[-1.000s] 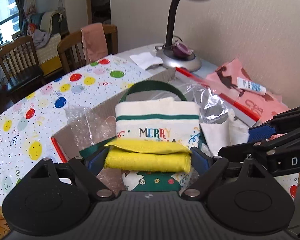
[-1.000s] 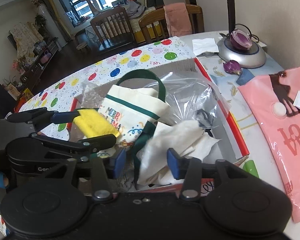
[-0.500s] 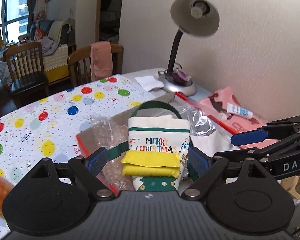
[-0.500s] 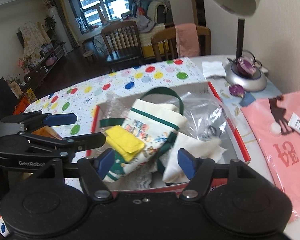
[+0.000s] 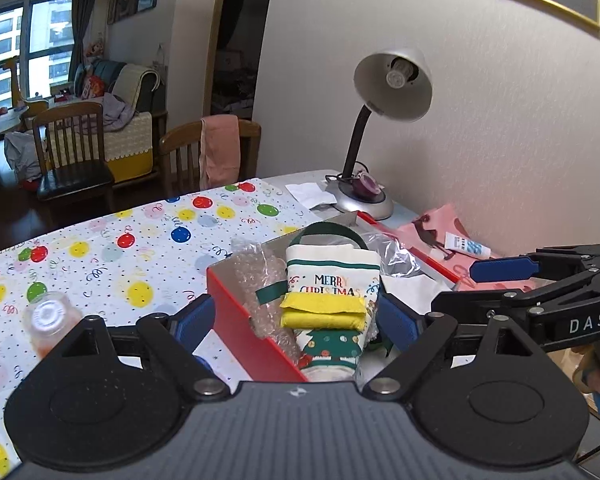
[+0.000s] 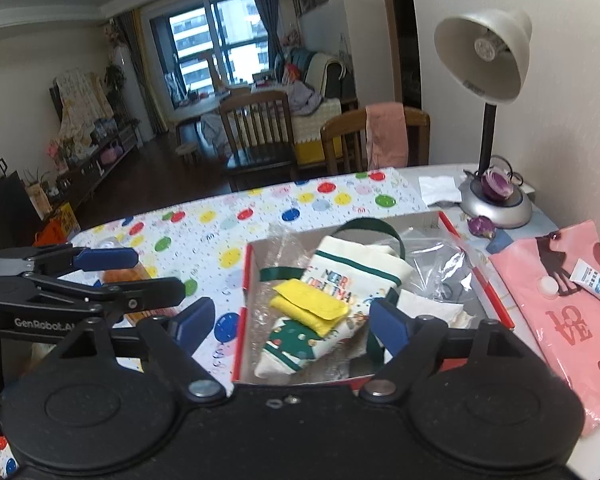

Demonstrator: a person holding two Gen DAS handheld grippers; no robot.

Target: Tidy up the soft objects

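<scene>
- A table (image 6: 260, 216) under a white cloth dotted with coloured balloons fills the foreground; wooden chairs (image 6: 256, 132) stand at 12 o'clock, a window and sofa beyond them.
- A desk lamp (image 5: 384, 120) stands against the wall at 1 o'clock, a pink bag (image 6: 560, 312) printed "LOVE" at 3 o'clock.
- A red-edged box (image 6: 242, 320) sits centre, holding bubble wrap, clear plastic and white cloth.
- In it lies a cream "MERRY CHRISTMAS" tote (image 6: 352, 280), long axis from 7 to 1 o'clock in the right view, green handle toward 1.
- A folded yellow cloth (image 6: 312, 306) rests across the tote, crosswise to it.
- The left gripper (image 5: 300, 320) and the right gripper (image 6: 286, 322) are both spread wide above the box, holding nothing.
</scene>
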